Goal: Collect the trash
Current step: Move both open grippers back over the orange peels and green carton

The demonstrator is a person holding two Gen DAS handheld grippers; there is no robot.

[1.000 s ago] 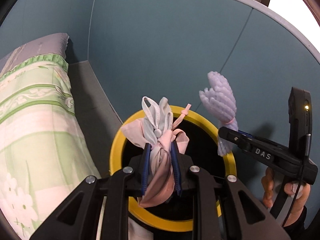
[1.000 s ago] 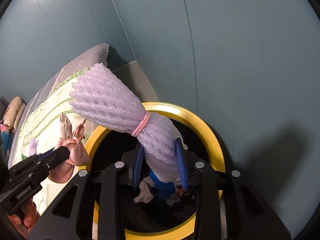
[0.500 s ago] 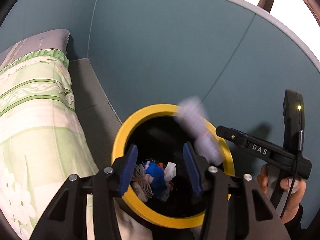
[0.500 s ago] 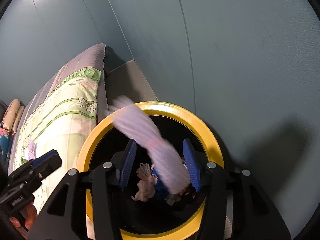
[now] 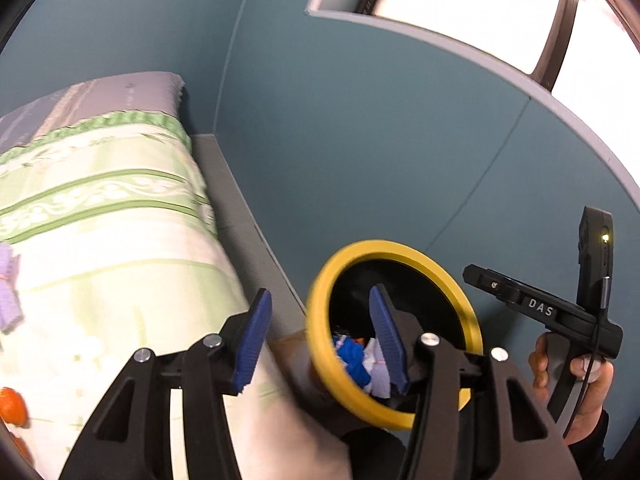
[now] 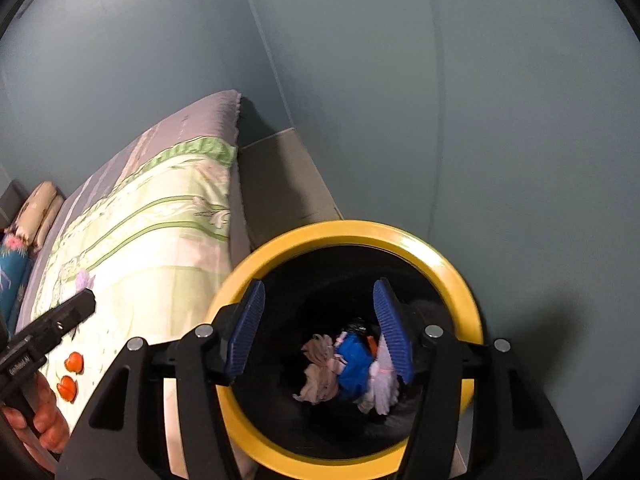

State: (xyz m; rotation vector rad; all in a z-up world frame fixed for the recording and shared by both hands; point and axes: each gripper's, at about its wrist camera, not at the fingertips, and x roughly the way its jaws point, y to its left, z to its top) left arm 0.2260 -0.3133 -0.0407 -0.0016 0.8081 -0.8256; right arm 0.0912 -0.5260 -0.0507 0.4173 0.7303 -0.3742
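A black bin with a yellow rim (image 6: 448, 264) stands by the bed against the teal wall; it also shows in the left wrist view (image 5: 320, 300). Inside lie a pinkish cloth wad (image 6: 320, 372), blue scrap (image 6: 354, 364) and lilac foam net (image 6: 382, 388). My right gripper (image 6: 318, 328) is open and empty over the bin mouth. My left gripper (image 5: 320, 340) is open and empty at the bin's left rim, toward the bed. Orange peel pieces (image 6: 74, 362) and a small lilac scrap (image 6: 84, 280) lie on the bed. The lilac scrap (image 5: 8, 288) shows in the left wrist view too.
The bed has a green and white floral cover (image 5: 100, 216) left of the bin. A grey ledge (image 6: 280, 184) runs between bed and wall. The teal wall (image 6: 480, 120) stands close behind the bin. Pillows (image 6: 36, 208) lie at the bed's far end.
Both grippers opened: the pink cloth wad and the lilac foam net dropped into the bin. My left gripper has since swung left toward the bed.
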